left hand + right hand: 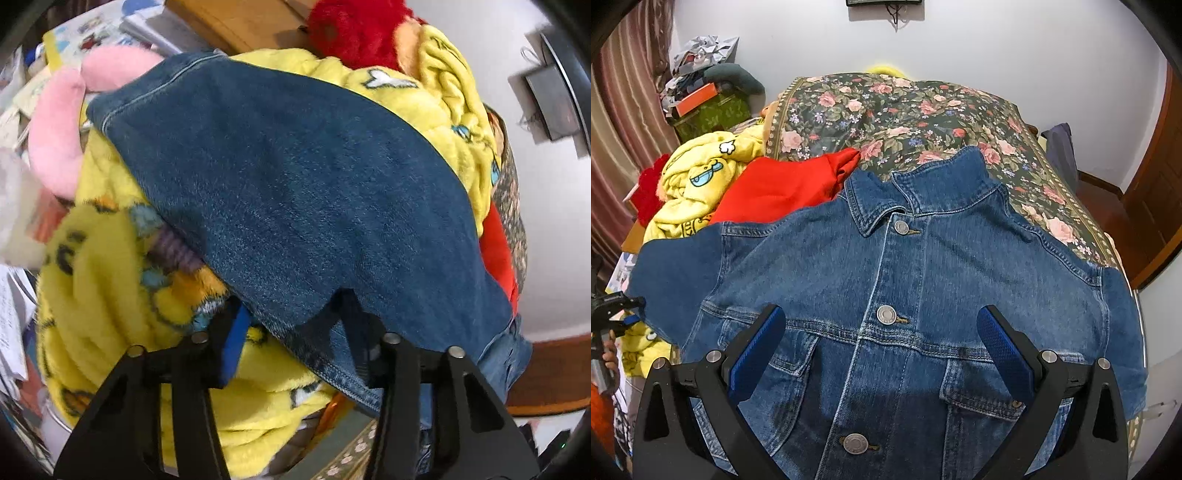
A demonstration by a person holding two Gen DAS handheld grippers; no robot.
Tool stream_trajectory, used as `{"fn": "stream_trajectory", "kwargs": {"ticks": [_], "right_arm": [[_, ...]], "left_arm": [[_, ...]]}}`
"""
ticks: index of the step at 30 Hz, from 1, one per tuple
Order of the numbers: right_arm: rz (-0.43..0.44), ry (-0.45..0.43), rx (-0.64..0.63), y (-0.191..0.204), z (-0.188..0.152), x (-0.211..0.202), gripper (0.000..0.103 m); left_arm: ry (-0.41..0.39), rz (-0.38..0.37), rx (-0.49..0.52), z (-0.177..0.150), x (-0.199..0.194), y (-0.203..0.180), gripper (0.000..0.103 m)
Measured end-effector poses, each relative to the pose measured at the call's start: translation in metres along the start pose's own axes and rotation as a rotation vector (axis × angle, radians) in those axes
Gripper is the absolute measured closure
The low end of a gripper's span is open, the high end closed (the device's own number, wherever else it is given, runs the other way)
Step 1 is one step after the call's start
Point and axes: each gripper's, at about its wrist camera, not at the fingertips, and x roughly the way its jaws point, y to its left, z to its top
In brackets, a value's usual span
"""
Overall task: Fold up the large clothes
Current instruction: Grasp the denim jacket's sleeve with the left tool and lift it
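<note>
A blue denim jacket (923,288) lies face up and buttoned on the floral bedspread (905,110), collar toward the wall. My right gripper (881,325) is open and empty, hovering over the jacket's chest, fingers either side of the button placket. In the left wrist view, the jacket's left sleeve (288,192) is draped over my left gripper (295,314). Its jaws stand apart around the sleeve's edge; the denim hides the fingertips, so I cannot tell whether they grip it. The left gripper also shows in the right wrist view (617,310) at the sleeve's end.
A yellow fleece blanket (110,295) and a red garment (783,184) are piled left of the jacket. A pink plush (62,122) and red plush (351,29) lie beyond. Cluttered boxes (701,103) stand by the curtain. A wooden door (1160,192) is at right.
</note>
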Motion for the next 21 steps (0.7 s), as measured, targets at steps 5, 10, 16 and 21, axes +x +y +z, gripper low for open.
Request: {"fn": "stream_trajectory", "kwargs": {"ticks": [5,10,16,21], "right_arm": [[0.013,-0.001,0.017,-0.002,-0.004,-0.006,0.0],[0.013,-0.029,0.015,-0.005,-0.006,-0.02,0.0],[0.002,-0.066,-0.001,-0.008,-0.006,-0.035,0.0],[0.0,-0.1,-0.011,-0.015,-0.011,-0.049,0.0]], "left_arm": [[-0.116,0.086,0.108,-0.008,-0.018,-0.021,0.086],[-0.267,0.189,0.29,-0.019,-0.058,-0.068,0.091],[-0.473,0.181,0.504,-0.046,-0.117,-0.151,0.092],[-0.578,0.069,0.678,-0.088,-0.149,-0.227,0.092]]}}
